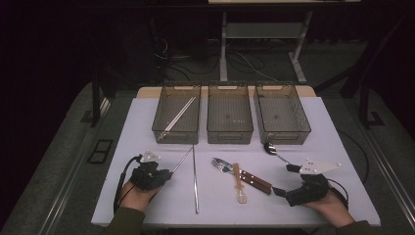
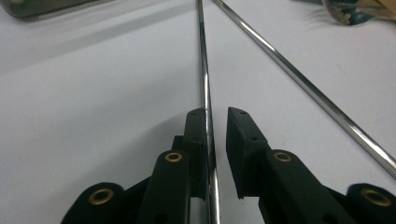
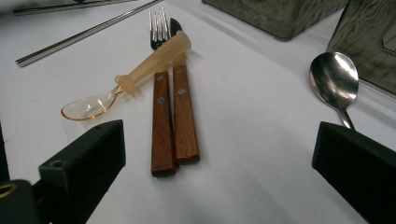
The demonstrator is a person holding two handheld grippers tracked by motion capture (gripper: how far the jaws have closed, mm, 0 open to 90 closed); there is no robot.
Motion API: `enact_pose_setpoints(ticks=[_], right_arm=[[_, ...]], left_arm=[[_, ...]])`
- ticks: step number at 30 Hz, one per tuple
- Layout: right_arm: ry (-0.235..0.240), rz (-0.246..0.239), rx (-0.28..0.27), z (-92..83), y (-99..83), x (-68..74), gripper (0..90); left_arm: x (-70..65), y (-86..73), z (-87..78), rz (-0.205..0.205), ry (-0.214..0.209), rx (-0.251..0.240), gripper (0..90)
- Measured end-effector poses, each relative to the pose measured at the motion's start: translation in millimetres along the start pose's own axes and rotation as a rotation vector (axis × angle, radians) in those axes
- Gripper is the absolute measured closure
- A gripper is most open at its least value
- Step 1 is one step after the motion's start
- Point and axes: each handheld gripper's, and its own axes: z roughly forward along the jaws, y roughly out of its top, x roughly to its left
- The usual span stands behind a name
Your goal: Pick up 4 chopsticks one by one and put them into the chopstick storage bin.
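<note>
While left tongs (image 2: 215, 140) straddle slim steel chopstick (image 2: 205, 84) ungripped, right tongs (image 3: 219, 163) gape, smooth white table (image 2: 93, 116).

Both grippers black: left gripper (image 1: 169, 173) with black cable and grey three-cornered plate, brass-ringed screws on its jaws; right gripper (image 1: 286, 180) same plate. Dark olive sleeves near table edge.

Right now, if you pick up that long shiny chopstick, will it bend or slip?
The chopstick looks like polished metal, so it probably stays stiff and won't droop. Its smooth, thin shaft may well slip or swivel between the left hand-held gripper's jaws, which sit close around it near one end. Held that far from its middle, the long end might tip down.
</note>
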Motion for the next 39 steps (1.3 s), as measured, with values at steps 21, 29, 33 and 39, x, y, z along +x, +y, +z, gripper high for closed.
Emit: enact_pose_setpoints(ticks=[21, 29, 33, 39], right_arm=[[0.001, -0.002, 0.006, 1.1, -0.2, 0.6, 2.5], [0.002, -0.004, 0.002, 0.5, 0.2, 0.7, 2.5], [0.002, -0.002, 0.002, 0.7, 0.2, 0.4, 2.5], [0.002, -0.003, 0.001, 0.6, 0.2, 0.5, 2.5]], left_arm=[[-3.5, -3.0, 4.5, 0.026, 0.038, 0.023, 84.4], [-2.9, -1.4, 3.8, 0.029, 0.038, 0.029, 84.9], [-0.6, -0.7, 2.6, 0.032, 0.019, 0.021, 85.0], [-0.8, 1.3, -2.2, 0.035, 0.017, 0.007, 85.1]])
